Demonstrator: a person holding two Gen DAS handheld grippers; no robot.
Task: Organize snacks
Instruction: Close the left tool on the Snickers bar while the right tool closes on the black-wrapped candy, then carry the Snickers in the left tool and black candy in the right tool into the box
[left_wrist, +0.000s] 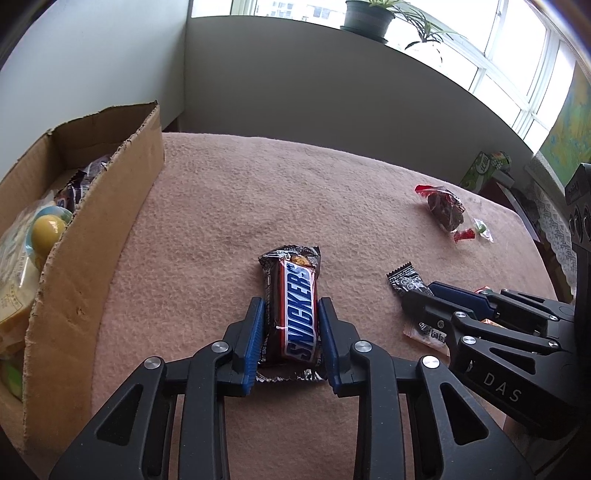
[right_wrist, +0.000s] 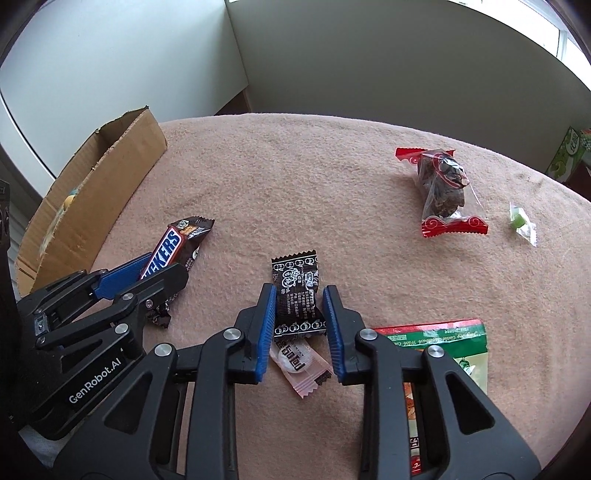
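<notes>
A Snickers bar (left_wrist: 293, 280) lies on the pink cloth, and the blue pads of my left gripper (left_wrist: 290, 306) press on both of its long sides. The right wrist view shows that same left gripper (right_wrist: 164, 264) with the Snickers bar (right_wrist: 173, 240) sticking out past its fingers. My right gripper (right_wrist: 299, 295) is shut on a small black snack packet (right_wrist: 295, 280) that rests on the cloth. Under the packet's near end lies a pink wrapped sweet (right_wrist: 299, 362). From the left wrist, the right gripper (left_wrist: 421, 291) shows at the right with the black packet (left_wrist: 404, 278) at its tips.
A cardboard box (left_wrist: 92, 221) holding several snacks stands at the left edge of the cloth. A clear packet with red ends (right_wrist: 443, 188) and a small green candy (right_wrist: 519, 219) lie far right. A green and red bag (right_wrist: 443, 339) lies under my right gripper's right finger.
</notes>
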